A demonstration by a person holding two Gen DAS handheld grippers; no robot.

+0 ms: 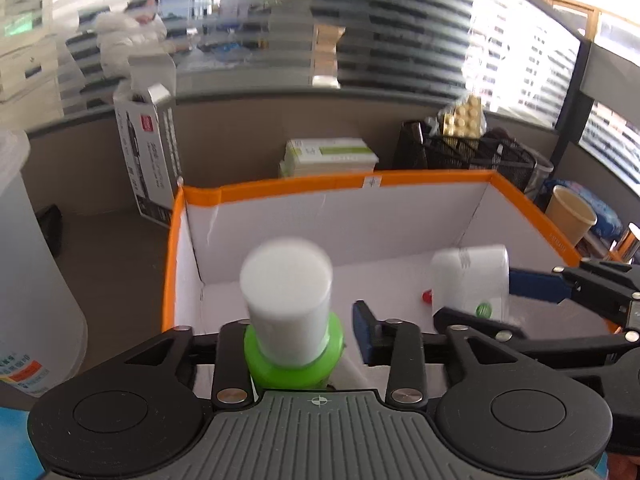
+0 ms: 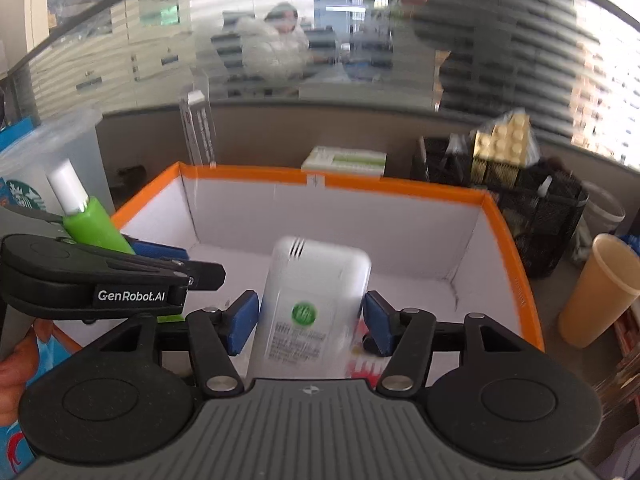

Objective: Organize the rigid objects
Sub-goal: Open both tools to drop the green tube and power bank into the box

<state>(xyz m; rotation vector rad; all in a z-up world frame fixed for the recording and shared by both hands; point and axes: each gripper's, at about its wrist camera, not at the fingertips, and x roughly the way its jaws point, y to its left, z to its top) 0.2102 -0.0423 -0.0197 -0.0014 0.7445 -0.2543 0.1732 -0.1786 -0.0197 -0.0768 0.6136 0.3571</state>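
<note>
Your left gripper (image 1: 304, 340) stands over the near edge of the white cardboard box with the orange rim (image 1: 432, 178). The green plastic bottle with a white cylindrical cap (image 1: 290, 320) sits between its blue pads, tilted, cap uppermost. The right pad (image 1: 364, 330) stands clear of the bottle with a gap showing; the left pad is hidden behind the bottle, so you cannot tell whether that side touches. The jaws read as parted, not clamped.

Your right gripper (image 2: 310, 322) is at about three o'clock from the left one, also over the box. The white flat rounded-corner plastic case with a round green logo and printed label (image 2: 314, 304) stands between its blue fingers (image 2: 242, 322), blurred, with narrow gaps on both sides, so the jaws are open around it.

Beyond the box at twelve o'clock lies a stack of white and green cartons (image 1: 330, 156); at two o'clock a black mesh basket (image 1: 484, 158); at three o'clock a tan paper cup (image 2: 596, 292).
</note>
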